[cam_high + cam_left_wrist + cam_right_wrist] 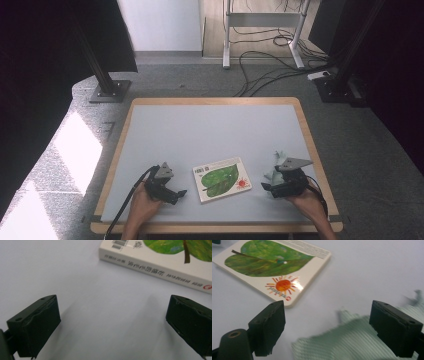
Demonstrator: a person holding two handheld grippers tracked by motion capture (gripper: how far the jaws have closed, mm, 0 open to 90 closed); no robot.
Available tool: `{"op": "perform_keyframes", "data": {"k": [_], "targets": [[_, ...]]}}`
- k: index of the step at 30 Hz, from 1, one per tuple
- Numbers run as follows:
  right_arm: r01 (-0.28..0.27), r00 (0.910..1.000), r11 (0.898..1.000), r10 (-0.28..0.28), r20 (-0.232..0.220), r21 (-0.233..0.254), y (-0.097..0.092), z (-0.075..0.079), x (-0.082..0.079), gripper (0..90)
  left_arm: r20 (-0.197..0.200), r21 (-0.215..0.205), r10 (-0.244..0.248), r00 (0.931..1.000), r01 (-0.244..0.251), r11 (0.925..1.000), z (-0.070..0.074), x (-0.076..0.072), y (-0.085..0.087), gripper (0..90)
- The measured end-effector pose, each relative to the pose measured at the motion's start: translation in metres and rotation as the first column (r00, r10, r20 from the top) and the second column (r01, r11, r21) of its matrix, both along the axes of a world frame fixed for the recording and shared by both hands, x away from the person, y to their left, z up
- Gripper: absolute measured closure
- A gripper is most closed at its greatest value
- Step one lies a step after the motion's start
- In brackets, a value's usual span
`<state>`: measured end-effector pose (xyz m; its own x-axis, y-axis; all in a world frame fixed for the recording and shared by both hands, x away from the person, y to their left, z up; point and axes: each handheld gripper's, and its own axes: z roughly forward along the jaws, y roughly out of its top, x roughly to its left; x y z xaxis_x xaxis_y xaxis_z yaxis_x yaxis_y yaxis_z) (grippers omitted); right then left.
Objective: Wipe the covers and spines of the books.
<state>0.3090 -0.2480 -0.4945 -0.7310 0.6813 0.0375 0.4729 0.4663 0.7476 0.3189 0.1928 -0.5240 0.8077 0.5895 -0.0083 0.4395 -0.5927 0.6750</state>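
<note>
The book point(222, 178) lies flat near the front edge of the table point(210, 125), back cover up (a green leaf and a small orange sun on it), between the two grippers and touching neither. The left gripper point(181, 193) sits just to its left, jaws wide apart over bare table. The right gripper point(266, 187) is to its right, jaws open and gripping nothing, above a pale green cloth point(352, 342) that lies crumpled just beside the book.
</note>
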Motion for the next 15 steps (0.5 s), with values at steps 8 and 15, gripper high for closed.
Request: {"op": "perform_keyframes", "data": {"k": [8,15], "targets": [[-0.09,0.9957,0.996,0.09,-0.024,-0.021,0.039,-0.019,0.002,8.2,0.013,0.017,-0.063,0.9979,0.063,0.9979,0.0,0.004,-0.024,0.0],[-0.08,0.9968,0.994,0.079,-0.012,-0.08,0.056,-0.034,0.003,14.4,0.015,0.026,-0.075,0.9971,0.074,0.9969,-0.003,0.002,-0.029,0.0]]}}
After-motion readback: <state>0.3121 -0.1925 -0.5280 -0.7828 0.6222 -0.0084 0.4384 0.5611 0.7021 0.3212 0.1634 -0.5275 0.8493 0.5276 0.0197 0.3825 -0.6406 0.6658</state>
